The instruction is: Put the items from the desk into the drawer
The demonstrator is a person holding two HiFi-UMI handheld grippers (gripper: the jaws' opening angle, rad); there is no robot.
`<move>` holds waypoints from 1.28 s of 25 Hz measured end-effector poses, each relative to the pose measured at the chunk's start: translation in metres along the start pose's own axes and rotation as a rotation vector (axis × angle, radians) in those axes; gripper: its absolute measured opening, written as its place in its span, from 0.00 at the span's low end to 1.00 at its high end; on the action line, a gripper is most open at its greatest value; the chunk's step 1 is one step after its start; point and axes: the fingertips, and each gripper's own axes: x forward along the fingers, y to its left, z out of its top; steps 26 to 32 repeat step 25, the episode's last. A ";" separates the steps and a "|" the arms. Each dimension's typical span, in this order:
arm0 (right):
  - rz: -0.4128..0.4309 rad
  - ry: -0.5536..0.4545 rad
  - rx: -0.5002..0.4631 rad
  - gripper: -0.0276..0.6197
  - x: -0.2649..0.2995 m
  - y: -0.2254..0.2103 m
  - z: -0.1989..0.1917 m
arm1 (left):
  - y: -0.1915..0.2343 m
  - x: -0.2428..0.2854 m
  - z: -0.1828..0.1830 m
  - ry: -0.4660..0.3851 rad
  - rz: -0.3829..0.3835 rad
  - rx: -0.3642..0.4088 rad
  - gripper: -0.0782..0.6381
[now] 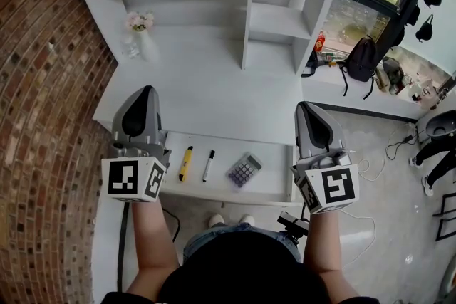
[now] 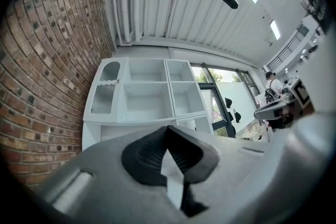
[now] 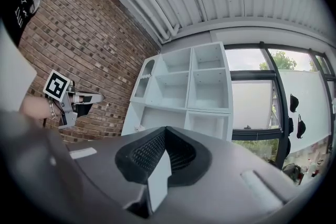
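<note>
A yellow marker [image 1: 186, 163], a black pen [image 1: 208, 166] and a grey calculator [image 1: 244, 170] lie in the white drawer [image 1: 274, 185], which stands pulled out below the front edge of the desk [image 1: 214, 82]. My left gripper [image 1: 144, 90] is raised over the drawer's left end with its jaws closed together and nothing between them. Over the drawer's right end my right gripper [image 1: 305, 106] is also raised, shut and empty. In both gripper views the jaws [image 2: 168, 129] [image 3: 165, 130] point up at the white shelf unit, away from the items.
A white shelf unit [image 1: 278, 18] stands at the back of the desk, with a vase of flowers [image 1: 140, 28] at its left. A brick wall [image 1: 35, 82] runs along the left. To the right are a window sill with a black backpack [image 1: 361, 58] and cables on the floor [image 1: 392, 149].
</note>
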 end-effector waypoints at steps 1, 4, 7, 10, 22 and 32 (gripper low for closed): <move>-0.002 0.002 -0.001 0.06 0.000 0.000 0.000 | 0.000 -0.001 0.002 -0.004 0.001 0.002 0.11; -0.005 0.002 -0.001 0.06 -0.001 0.001 0.001 | -0.001 -0.003 0.005 -0.007 -0.003 0.007 0.11; -0.009 -0.005 0.001 0.06 -0.003 0.001 0.004 | -0.001 -0.004 0.008 -0.013 -0.007 0.012 0.11; -0.015 -0.015 0.006 0.06 -0.004 0.001 0.008 | -0.001 -0.006 0.012 -0.021 -0.007 0.015 0.11; -0.025 -0.043 0.005 0.06 -0.006 0.003 0.017 | 0.003 -0.006 0.016 -0.025 -0.001 0.028 0.11; -0.027 -0.046 0.003 0.06 -0.007 0.003 0.018 | 0.004 -0.006 0.018 -0.028 -0.002 0.027 0.11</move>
